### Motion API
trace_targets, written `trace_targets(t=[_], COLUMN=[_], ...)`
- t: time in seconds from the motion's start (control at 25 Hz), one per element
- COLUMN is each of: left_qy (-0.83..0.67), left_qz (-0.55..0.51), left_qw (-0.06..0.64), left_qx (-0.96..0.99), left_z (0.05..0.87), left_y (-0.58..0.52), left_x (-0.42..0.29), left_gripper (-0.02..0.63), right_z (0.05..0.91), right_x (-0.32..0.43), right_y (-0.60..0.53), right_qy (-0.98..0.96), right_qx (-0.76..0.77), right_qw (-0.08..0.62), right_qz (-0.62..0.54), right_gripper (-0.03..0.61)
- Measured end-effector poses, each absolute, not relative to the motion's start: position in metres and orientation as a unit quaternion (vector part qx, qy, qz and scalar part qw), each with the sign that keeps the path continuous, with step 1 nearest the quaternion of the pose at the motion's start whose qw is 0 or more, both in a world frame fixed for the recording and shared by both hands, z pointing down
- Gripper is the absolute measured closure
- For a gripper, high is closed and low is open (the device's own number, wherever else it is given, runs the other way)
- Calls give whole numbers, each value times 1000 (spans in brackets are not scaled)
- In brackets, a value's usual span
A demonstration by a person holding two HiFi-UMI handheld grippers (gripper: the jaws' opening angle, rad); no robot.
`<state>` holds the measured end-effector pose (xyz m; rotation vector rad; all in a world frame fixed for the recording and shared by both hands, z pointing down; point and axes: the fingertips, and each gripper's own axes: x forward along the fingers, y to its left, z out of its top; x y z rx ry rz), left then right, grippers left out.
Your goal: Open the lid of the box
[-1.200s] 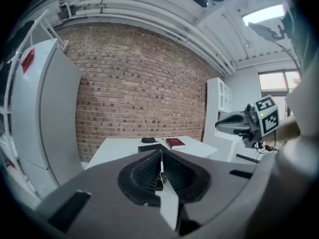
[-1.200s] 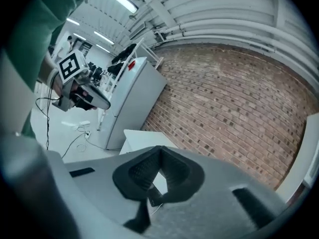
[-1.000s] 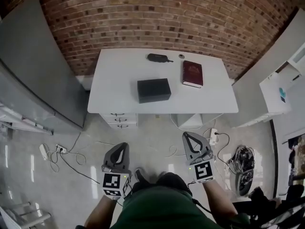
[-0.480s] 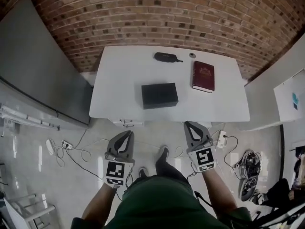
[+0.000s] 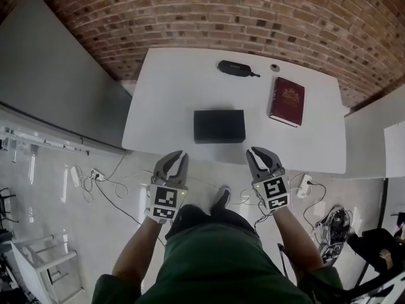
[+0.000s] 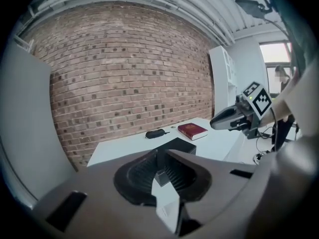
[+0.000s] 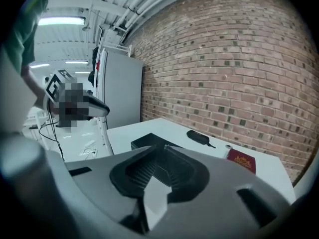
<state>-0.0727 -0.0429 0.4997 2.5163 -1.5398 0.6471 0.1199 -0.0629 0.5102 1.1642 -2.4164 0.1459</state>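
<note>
A closed black box (image 5: pixel 219 126) lies near the middle of the white table (image 5: pixel 164 94), towards its front edge. It also shows ahead in the left gripper view as the black box (image 6: pixel 174 146) and in the right gripper view as the black box (image 7: pixel 149 141). Both grippers hang in the air just short of the table's front edge, apart from the box. My left gripper (image 5: pixel 179 156) is shut and empty. The jaws of my right gripper (image 5: pixel 259 152) are opening by a small gap, with nothing between them.
A dark red book (image 5: pixel 288 101) lies at the table's right, with a black case (image 5: pixel 235 68) and a small round thing (image 5: pixel 274 68) at the back by the brick wall. Cables and a power strip (image 5: pixel 96 174) lie on the floor. A grey cabinet (image 5: pixel 57 81) stands to the left.
The person has stepped towards the table, so both grippers are now close to its front edge. The right gripper's jaws have parted a little.
</note>
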Motion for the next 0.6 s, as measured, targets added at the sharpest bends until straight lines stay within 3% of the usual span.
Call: trace_targets(t=[0.16,0.6], left_qy=[-490,-398], left_qz=[254,333], left_qw=[77,144], left_qx=[830,842], left_z=[538,647], left_y=[-64,-110], left_x=[-76,-64], left_gripper=[504,416], right_z=[535,621], right_x=[117,114], right_y=[-81,-123], right_qy=[-873,-855], right_qx=[412,383], right_qw=[250,336], right_qz=[74,100], right_gripper=[505,361])
